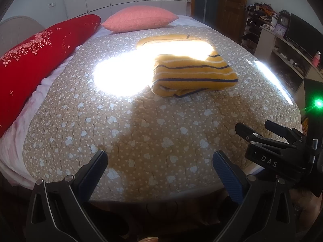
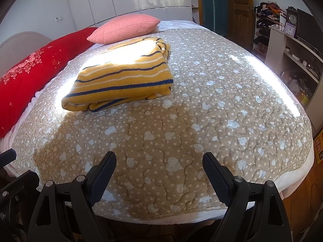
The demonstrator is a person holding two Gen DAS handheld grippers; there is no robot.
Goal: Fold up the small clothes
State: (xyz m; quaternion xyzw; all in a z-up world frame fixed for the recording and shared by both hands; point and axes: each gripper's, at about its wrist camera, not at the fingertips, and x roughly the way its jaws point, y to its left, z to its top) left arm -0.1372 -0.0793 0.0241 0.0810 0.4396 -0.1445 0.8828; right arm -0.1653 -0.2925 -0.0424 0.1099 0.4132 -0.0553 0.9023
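Note:
A yellow knit garment with dark blue and white stripes [image 1: 191, 74] lies folded on the beige heart-patterned quilt [image 1: 141, 125]; it also shows in the right wrist view [image 2: 123, 80]. Bright sunlight washes out its far half. My left gripper [image 1: 160, 161] is open and empty, above the quilt's near edge, well short of the garment. My right gripper [image 2: 159, 161] is open and empty, also near the quilt's front edge. The right gripper shows in the left wrist view [image 1: 260, 129] at the right.
A red bolster [image 1: 34, 60] lies along the left of the bed and a pink pillow [image 1: 139, 18] at the head. Shelves with a clock and clutter [image 2: 292, 40] stand to the right. A wooden door [image 2: 242, 6] is behind.

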